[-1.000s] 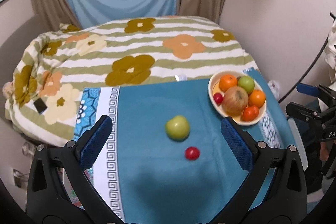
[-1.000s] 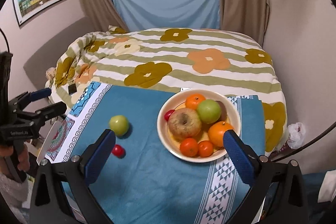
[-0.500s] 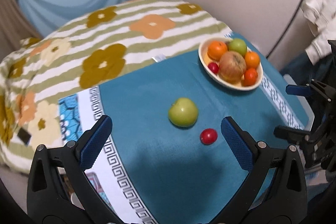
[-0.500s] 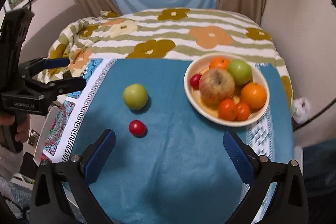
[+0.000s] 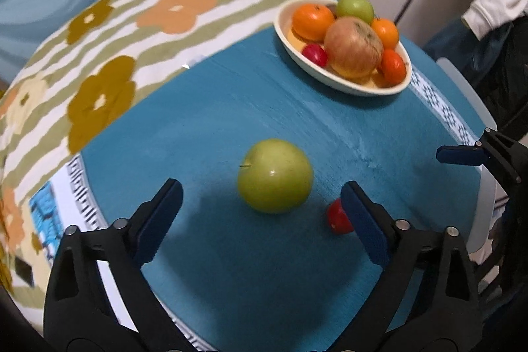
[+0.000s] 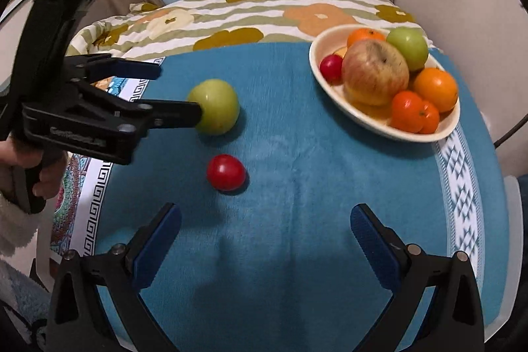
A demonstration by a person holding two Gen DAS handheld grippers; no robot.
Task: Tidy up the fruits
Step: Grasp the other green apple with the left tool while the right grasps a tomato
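A green apple [image 5: 275,175] lies on the teal cloth [image 5: 231,108], and it also shows in the right wrist view [image 6: 216,106]. My left gripper [image 5: 260,207] is open, with its blue fingers either side of the apple's near part, not touching. A small red tomato [image 6: 226,172] lies near the apple; in the left wrist view the tomato [image 5: 336,220] is partly hidden by my right finger. A cream bowl [image 6: 333,88] holds several fruits. My right gripper [image 6: 264,233] is open and empty, short of the tomato.
A flowered striped blanket [image 5: 132,32] covers the bed beyond the cloth. The right gripper [image 5: 462,154] shows at the right edge of the left wrist view. The left gripper [image 6: 175,93] and the hand holding it fill the left of the right wrist view. A wall stands at the right.
Both grippers have moved forward and down toward the cloth. My left gripper has closed in on the green apple, and my right has neared the red tomato. No fruit has moved.
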